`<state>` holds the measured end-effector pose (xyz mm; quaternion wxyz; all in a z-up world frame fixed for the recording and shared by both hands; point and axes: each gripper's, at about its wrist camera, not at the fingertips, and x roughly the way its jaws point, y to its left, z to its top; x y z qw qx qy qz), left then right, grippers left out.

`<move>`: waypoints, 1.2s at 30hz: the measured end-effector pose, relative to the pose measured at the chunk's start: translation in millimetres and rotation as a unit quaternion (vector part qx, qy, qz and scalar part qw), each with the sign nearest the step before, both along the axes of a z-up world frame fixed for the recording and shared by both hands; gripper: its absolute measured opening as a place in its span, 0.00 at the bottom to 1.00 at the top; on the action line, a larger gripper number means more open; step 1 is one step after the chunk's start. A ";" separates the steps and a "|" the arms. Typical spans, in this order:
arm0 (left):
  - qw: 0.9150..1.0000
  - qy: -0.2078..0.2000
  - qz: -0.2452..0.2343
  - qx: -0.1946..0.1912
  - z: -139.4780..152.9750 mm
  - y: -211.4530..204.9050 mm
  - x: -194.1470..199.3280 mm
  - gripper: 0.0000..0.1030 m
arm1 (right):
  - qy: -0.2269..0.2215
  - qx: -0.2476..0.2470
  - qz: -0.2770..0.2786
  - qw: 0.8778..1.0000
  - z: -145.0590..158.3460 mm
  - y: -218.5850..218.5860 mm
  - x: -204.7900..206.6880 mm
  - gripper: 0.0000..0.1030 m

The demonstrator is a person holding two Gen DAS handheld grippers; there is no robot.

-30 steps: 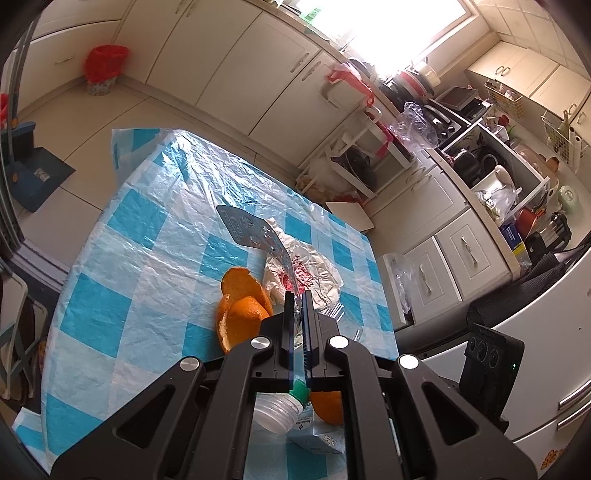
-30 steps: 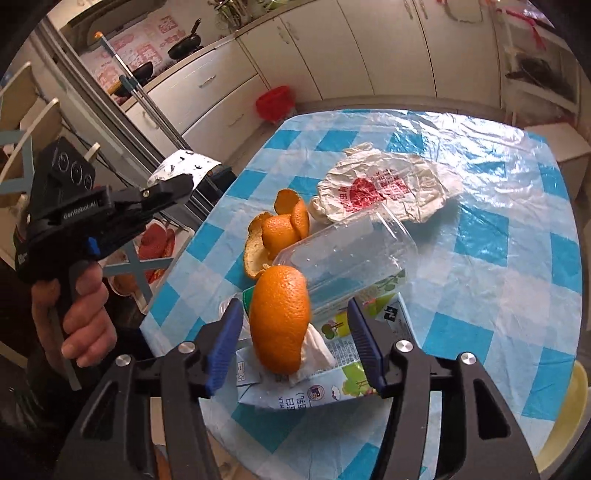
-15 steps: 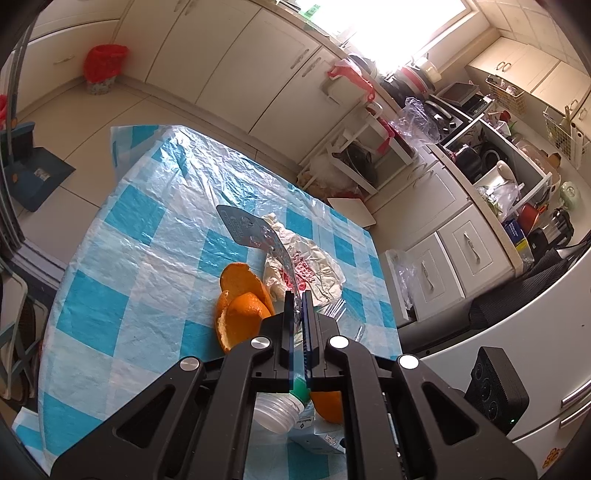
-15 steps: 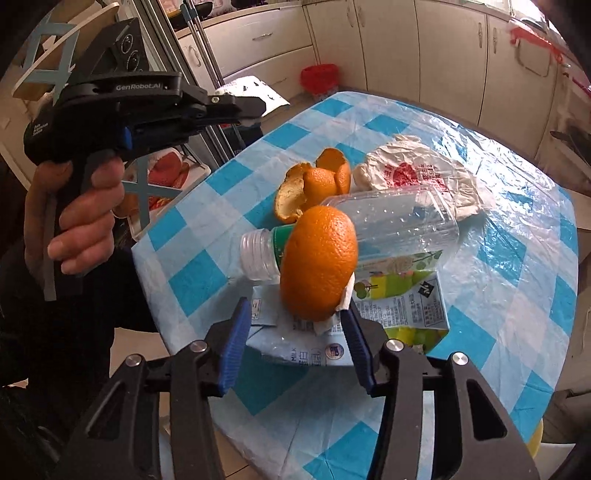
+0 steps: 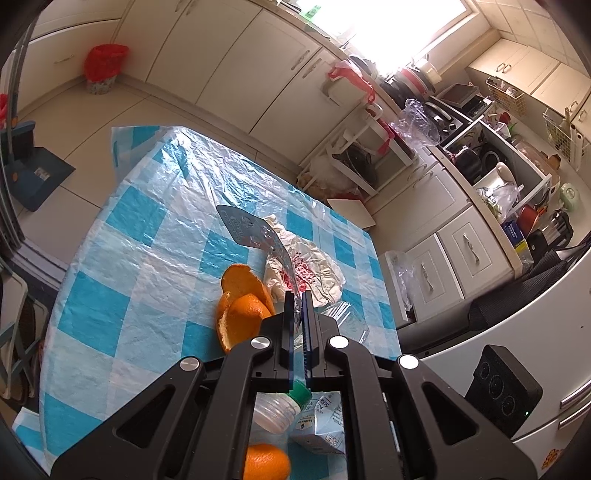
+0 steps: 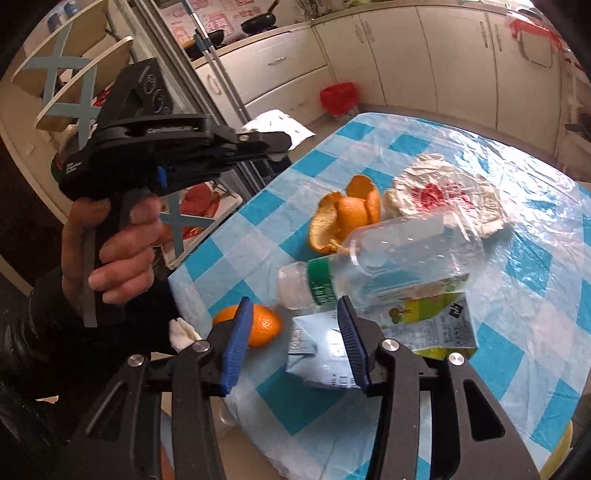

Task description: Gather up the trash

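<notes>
A home kitchen; cream cabinets (image 5: 229, 70) across the top of the frame; pans (image 6: 258, 22) upper centre; checked tablecloth (image 5: 122, 295) below.

My left gripper (image 5: 298, 299) has its jaws pinched nearly together, a thin foil strip caught between the pads; my left hand (image 6: 110, 251) wraps its pistol grip, fingers curled round the handle, body held level with the nose pointing right in the right wrist view; dark sleeve covers that forearm; my right gripper (image 6: 293, 339) has its jaws spread wide, blue pads (image 6: 236, 347) facing each other with nothing between them, angled down and forward.
</notes>
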<state>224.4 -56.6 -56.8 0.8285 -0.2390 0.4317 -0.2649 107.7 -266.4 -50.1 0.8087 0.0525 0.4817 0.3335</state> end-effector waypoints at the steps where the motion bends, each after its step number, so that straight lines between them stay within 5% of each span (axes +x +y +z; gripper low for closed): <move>1: 1.000 0.000 0.001 0.000 0.0 0.7 0.0 0.03 | -0.001 0.000 0.016 1.000 0.2 7.5 -1.4 0.46; 6: 1.000 0.002 0.009 -0.002 -0.3 9.2 1.5 0.03 | 0.011 -0.010 0.102 0.995 -8.7 52.7 -14.0 0.46; 12: 1.000 -0.002 0.010 -0.004 3.6 12.6 0.6 0.03 | 0.003 -0.063 0.130 0.990 -33.0 90.9 -28.0 0.50; 14: 1.000 -0.002 0.011 -0.004 3.8 12.4 0.1 0.03 | -0.014 -0.074 0.125 0.989 -35.6 97.4 -28.9 0.57; 30: 1.000 -0.002 0.020 -0.006 3.6 24.4 -0.9 0.03 | -0.058 -0.164 0.072 0.982 -55.8 112.3 2.6 0.61; 33: 1.000 0.000 0.023 -0.004 2.3 27.7 0.6 0.04 | -0.063 -0.172 0.077 0.980 -57.9 116.5 4.9 0.49; 34: 1.000 0.001 0.025 -0.004 1.6 29.0 1.0 0.03 | -0.057 -0.168 0.077 0.981 -57.5 116.2 7.3 0.31; 36: 1.000 0.002 0.030 -0.007 1.2 33.5 1.5 0.04 | -0.046 -0.155 0.071 0.984 -56.5 111.8 9.3 0.23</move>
